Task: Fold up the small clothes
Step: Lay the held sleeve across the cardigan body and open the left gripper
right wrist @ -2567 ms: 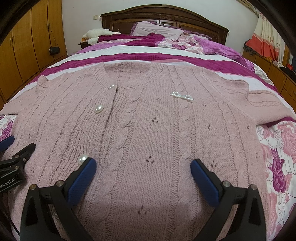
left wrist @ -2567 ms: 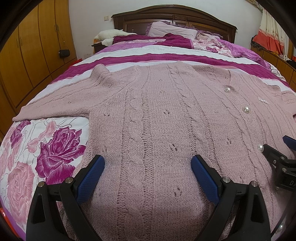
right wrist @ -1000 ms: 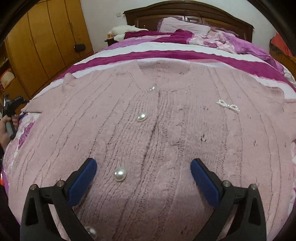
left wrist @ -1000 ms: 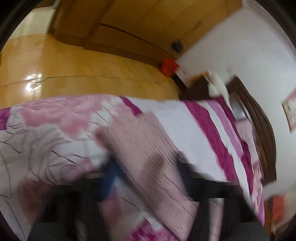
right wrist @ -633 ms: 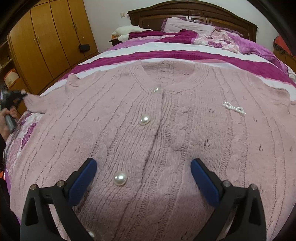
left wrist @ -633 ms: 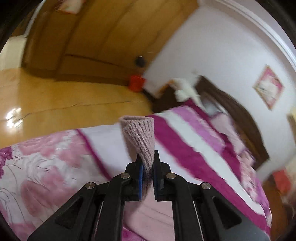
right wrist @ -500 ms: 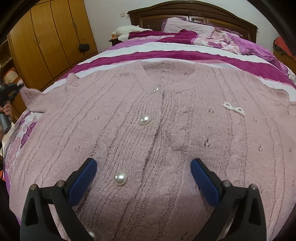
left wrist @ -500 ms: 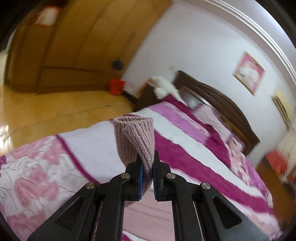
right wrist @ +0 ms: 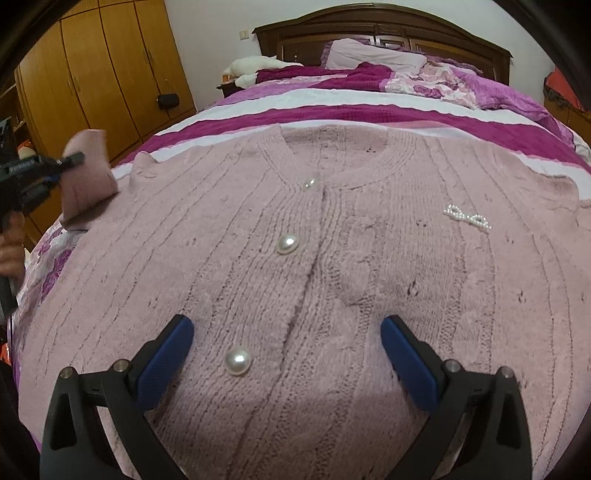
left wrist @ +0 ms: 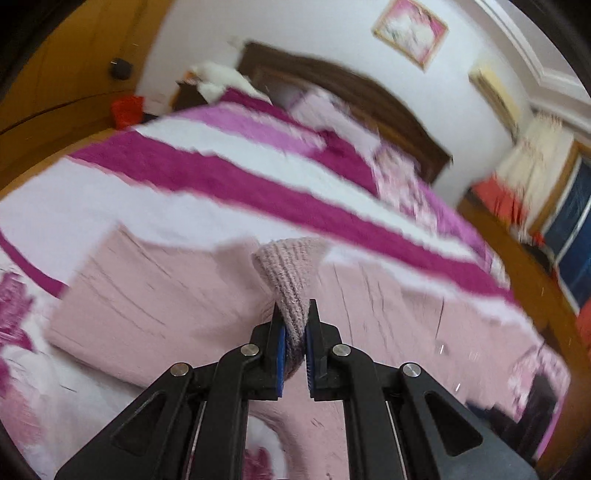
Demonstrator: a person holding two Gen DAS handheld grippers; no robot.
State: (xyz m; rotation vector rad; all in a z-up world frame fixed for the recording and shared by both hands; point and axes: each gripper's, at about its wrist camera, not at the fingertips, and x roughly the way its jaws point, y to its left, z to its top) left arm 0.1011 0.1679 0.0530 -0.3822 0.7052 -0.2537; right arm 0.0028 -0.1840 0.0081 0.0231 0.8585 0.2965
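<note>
A dusty-pink knit cardigan (right wrist: 332,258) with pearl buttons (right wrist: 287,243) lies flat, front up, on the bed. My left gripper (left wrist: 294,332) is shut on the ribbed sleeve cuff (left wrist: 291,269) and holds it lifted above the cardigan's body (left wrist: 155,295). Seen from the right wrist, that left gripper (right wrist: 70,160) sits at the far left with the raised sleeve (right wrist: 86,181) folding in over the shoulder. My right gripper (right wrist: 286,343) hovers open over the lower front of the cardigan, with nothing between its blue pads (right wrist: 166,360).
The bed carries a magenta-and-white striped blanket (right wrist: 369,107), pillows (right wrist: 373,55) and a dark wooden headboard (right wrist: 384,29). Wooden wardrobes (right wrist: 92,74) stand along the left wall. A person's hand (right wrist: 9,251) grips the left tool at the left edge. A pearl bow brooch (right wrist: 467,217) sits on the chest.
The left gripper has closed on the sleeve cuff, lifted it off the bed and swung it inward over the cardigan while rolling. The right gripper has stayed still and open.
</note>
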